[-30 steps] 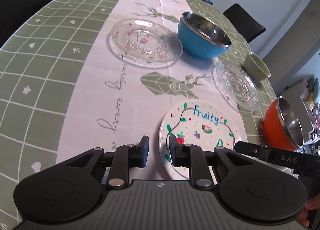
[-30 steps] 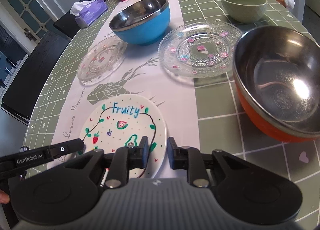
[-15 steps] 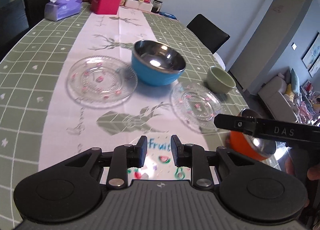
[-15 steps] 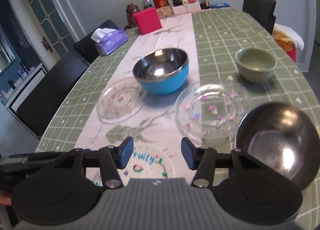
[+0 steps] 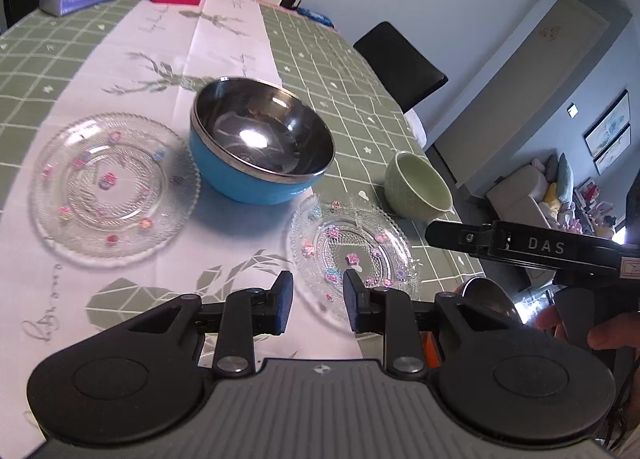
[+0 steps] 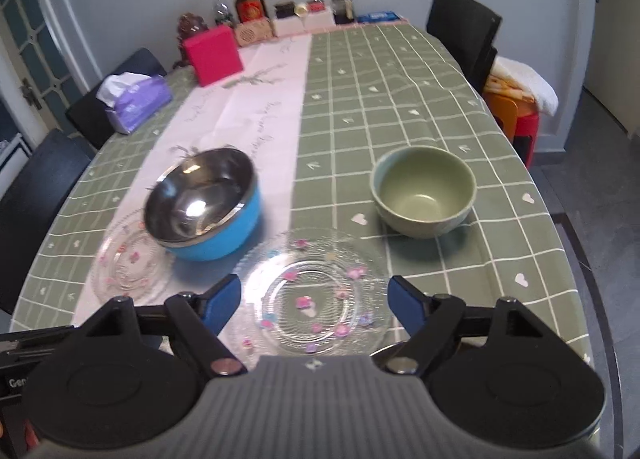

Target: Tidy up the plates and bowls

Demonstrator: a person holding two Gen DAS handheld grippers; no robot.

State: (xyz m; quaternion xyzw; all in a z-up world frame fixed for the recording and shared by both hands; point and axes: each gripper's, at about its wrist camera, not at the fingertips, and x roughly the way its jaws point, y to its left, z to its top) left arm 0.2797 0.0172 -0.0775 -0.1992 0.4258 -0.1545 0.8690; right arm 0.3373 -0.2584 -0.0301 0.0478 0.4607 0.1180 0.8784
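Observation:
My left gripper [image 5: 316,299] hovers over the near rim of a clear glass plate with pink flowers [image 5: 352,255]. Its jaws are a little apart and opening, with nothing between them. My right gripper [image 6: 314,295] hangs above the same glass plate [image 6: 316,299], its jaws wide and still opening, holding nothing. A blue steel-lined bowl [image 5: 260,151] stands behind, with a second glass plate [image 5: 112,183] to its left. To the right sits a small green bowl [image 6: 424,191]. A steel-lined orange bowl [image 5: 486,295] peeks out by the right gripper's finger [image 5: 520,245].
At the table's far end stand a pink box [image 6: 214,53], a purple tissue box [image 6: 136,99], and bottles and jars [image 6: 312,11]. Black chairs [image 6: 464,31] ring the table. The table edge [image 6: 560,243] curves close on the right. A person's hand [image 5: 600,331] holds the right gripper.
Both grippers have moved forward from the painted "Fruity" plate, now out of view, to the flowered glass plate. The right jaws have spread wide; the left jaws have widened slightly.

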